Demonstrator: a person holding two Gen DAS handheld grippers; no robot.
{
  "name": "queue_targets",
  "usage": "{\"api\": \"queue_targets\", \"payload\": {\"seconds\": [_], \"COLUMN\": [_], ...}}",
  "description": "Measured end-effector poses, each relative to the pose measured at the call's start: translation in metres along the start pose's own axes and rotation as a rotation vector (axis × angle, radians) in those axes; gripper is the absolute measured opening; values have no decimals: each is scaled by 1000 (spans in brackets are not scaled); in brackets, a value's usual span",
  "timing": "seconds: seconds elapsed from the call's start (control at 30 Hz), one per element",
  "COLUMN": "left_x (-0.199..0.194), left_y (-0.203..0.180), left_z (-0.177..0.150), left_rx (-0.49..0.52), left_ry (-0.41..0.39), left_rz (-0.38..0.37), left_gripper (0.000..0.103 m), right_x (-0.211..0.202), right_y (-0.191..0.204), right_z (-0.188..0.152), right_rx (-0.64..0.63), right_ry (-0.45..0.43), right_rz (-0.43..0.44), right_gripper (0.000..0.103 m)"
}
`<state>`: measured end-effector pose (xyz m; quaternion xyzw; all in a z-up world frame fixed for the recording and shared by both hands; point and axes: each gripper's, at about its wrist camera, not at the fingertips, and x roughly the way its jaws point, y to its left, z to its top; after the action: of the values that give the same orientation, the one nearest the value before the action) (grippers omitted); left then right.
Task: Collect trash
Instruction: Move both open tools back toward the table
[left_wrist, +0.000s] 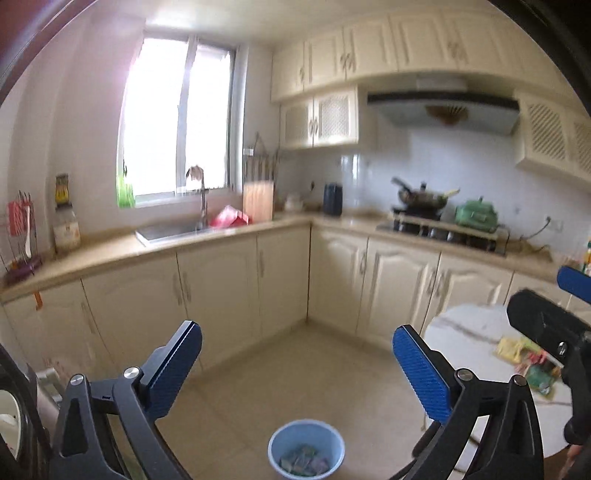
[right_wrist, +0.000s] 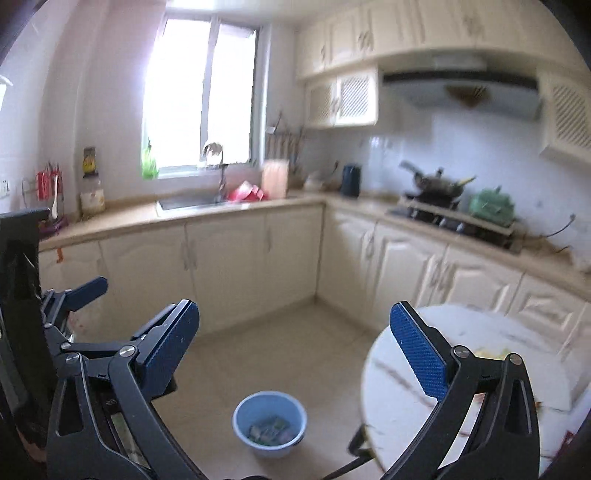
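Both my claws gape wide, nothing held, nothing touched: left gripper (left_wrist: 297, 363) and right gripper (right_wrist: 295, 341) hang over the floor w/ pads free. The blue bin (left_wrist: 306, 448) sits on the tiles just below, some wrappers already in it, so prob. ready for more. Remaining trash (left_wrist: 526, 360) lies near the round table's (left_wrist: 465, 332) right edge, w/in the right claw's reach.

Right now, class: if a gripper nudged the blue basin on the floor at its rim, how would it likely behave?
The blue basin looks like thin plastic holding only a few wrappers, so it is probably light. On the smooth floor tiles it would likely slide rather than roll. Its wide, low shape suggests it would resist tipping, though a push at the rim might rock it.
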<state>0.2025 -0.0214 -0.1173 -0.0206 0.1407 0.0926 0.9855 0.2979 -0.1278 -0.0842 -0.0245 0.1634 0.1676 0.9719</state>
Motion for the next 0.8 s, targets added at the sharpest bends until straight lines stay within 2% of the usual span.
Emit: {"api": "queue_targets", "payload": {"seconds": [0.1, 0.2, 0.3, 0.47, 0.67, 0.7, 0.77, 0.8], "left_x": [-45, -73, -107, -130, -136, -128, -128, -120], "left_y": [3, -4, -13, -23, -34, -33, -38, -40], "left_z": [-31, -68, -106, -137, -135, -123, -121, -105], "left_rx": [-6, -19, -10, 24, 55, 58, 66, 70], "left_ry": [-79, -136, -174, -192, -182, -180, -180, -180], "left_rz": [7, -5, -22, -37, -60, -66, -77, -84], "left_gripper": [102, 102, 102, 102, 102, 102, 102, 102], "right_x": [-31, -59, -81, -100, -112, -113, -120, -122], "right_y": [-1, -10, -19, -34, -60, -65, -82, -91], "right_z": [6, 4, 1, -5, -14, -16, -24, -28], "right_rx": [1, 7, 22, 34, 64, 72, 87, 97], "right_ry": [-54, -92, -118, -141, -161, -160, -156, -151], "right_rz": [-39, -81, -108, -132, -164, -174, -194, -220], "right_gripper": [103, 103, 103, 103, 103, 103, 103, 103]}}
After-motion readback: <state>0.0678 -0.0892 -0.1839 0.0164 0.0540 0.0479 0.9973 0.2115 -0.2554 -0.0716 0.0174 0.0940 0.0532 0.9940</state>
